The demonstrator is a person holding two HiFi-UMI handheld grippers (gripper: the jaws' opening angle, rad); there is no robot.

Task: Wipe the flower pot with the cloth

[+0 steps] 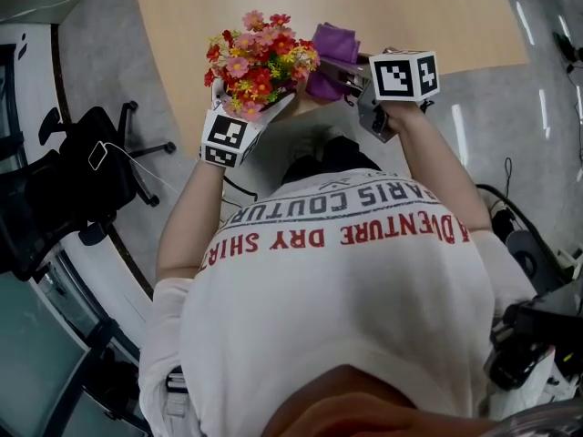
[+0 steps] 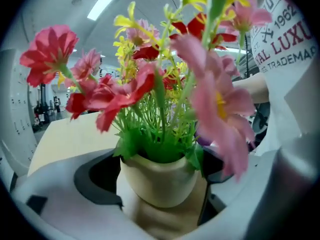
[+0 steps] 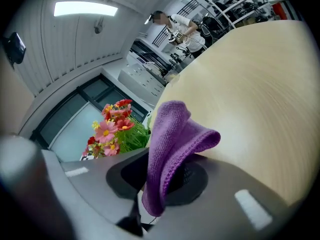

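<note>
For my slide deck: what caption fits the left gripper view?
Left gripper holding a cream flower pot of pink, red and yellow flowers.

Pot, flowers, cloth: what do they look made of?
Pot: probably glazed ceramic or plastic; smooth cream surface with a soft sheen. Flowers: artificial; fabric-like petals on uniform bright green plastic stems. Cloth: purple microfibre by its fuzzy looped nap and stitched edge.

Purple cloth (image 3: pixel 172 149) pinched between closed jaws
</note>
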